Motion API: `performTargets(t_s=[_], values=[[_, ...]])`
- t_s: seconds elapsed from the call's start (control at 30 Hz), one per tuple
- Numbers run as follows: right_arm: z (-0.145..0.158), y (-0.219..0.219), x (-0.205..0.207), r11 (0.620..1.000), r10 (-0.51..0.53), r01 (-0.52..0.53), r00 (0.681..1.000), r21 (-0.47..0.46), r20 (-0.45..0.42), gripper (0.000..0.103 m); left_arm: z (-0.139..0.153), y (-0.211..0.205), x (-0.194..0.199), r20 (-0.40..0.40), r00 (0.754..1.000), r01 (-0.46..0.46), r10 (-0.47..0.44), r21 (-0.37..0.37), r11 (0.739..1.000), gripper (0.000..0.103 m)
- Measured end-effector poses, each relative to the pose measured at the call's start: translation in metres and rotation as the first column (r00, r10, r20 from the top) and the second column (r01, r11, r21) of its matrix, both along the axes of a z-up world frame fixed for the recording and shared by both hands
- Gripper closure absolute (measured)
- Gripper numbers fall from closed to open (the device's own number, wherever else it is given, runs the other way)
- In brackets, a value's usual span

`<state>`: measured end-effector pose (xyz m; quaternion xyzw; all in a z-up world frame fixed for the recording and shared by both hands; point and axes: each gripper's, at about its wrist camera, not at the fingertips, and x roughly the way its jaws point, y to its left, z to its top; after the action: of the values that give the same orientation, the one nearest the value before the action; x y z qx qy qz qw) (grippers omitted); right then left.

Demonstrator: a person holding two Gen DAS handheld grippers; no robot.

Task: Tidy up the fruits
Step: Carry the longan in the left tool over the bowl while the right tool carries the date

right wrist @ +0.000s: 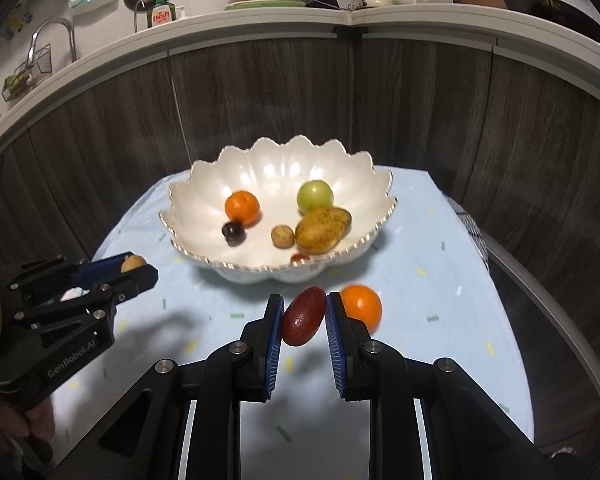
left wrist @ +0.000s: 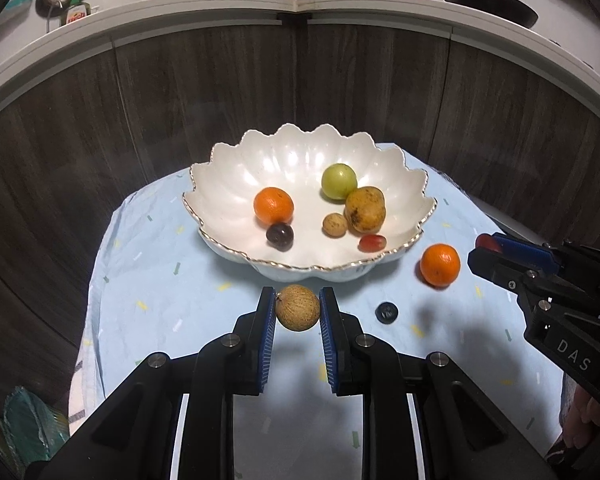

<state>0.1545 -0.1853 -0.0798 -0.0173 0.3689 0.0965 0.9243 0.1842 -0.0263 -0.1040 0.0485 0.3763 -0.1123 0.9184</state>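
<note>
1. My left gripper is clamped on a round tan fruit, held clear above the surface.
2. My right gripper is clamped on a dark red oval fruit, also off the cloth.
3. Just ahead sits the scalloped white bowl, already holding an orange, a green fruit and several smaller ones.
4. A loose orange and a small dark fruit remain on the cloth beside the bowl.
5. I judge this the carry step; next, bring both over the rim and release gently so nothing rolls out.
</note>
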Motion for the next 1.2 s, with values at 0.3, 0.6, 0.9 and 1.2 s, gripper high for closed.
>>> performTargets(t_s=[0.3, 0.6, 0.9, 1.2], values=[[0.015, 0.011, 0.019, 1.000, 0.016, -0.017, 0.999, 0.018, 0.029, 0.080, 0.013, 0.007, 0.023, 0.021, 1.000, -0.018, 0.018, -0.009, 1.000, 0.081], [0.021, 0.020, 0.041, 0.999, 0.030, -0.032, 0.999, 0.034, 0.035, 0.080, 0.019, 0.015, 0.049, 0.035, 0.999, -0.020, 0.020, -0.011, 1.000, 0.081], [0.017, 0.028, 0.064, 0.998, 0.035, -0.036, 0.999, 0.044, 0.026, 0.080, 0.010, 0.020, 0.077, 0.017, 1.000, -0.023, 0.023, -0.014, 1.000, 0.081], [0.008, 0.034, 0.080, 0.998, 0.044, -0.044, 0.999, 0.054, 0.001, 0.080, 0.000, 0.022, 0.095, -0.003, 1.000, -0.026, 0.026, -0.016, 1.000, 0.081]])
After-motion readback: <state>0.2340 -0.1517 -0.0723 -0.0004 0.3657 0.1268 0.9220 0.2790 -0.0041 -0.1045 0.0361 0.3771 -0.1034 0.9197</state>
